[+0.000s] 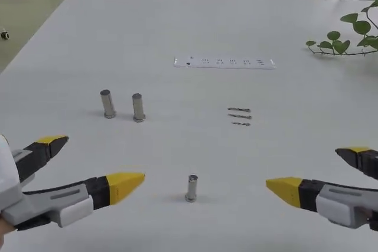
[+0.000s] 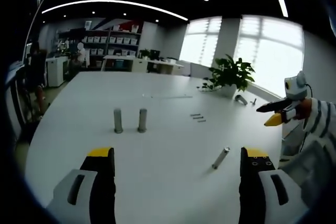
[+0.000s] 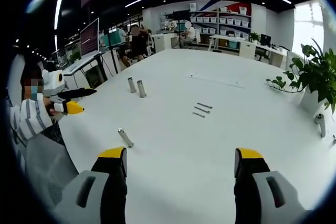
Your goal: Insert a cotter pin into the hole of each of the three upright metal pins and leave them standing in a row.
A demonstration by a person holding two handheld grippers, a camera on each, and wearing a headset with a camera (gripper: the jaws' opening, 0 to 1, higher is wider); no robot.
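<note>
Cotter pins point(image 1: 239, 117) are not in any jaws yet. The left gripper point(image 1: 100, 159) has its jaws spread wide with nothing between them, and so does the right gripper point(image 1: 304, 168). Both hang just above the bench point(image 1: 177, 28), close to the person, one on each side. I think they are held open like this so they are ready to grab.

Between the two grippers stands the near metal pin point(image 1: 192, 187), upright and all alone. Farther back on the left stand the far left metal pin point(image 1: 107, 104) and the second far metal pin point(image 1: 138, 107), side by side. The three do not make one row, so the near one will likely have to join them.

Farther back on the right, the three cotter pins lie flat next to each other, well apart from every metal pin. They are thin, so the jaws must pinch one with care. None is in a hole, so the job looks to be at its start.

Past them lies a white power strip point(image 1: 224, 62). A green plant point(image 1: 354, 33) pokes in at the far right.
</note>
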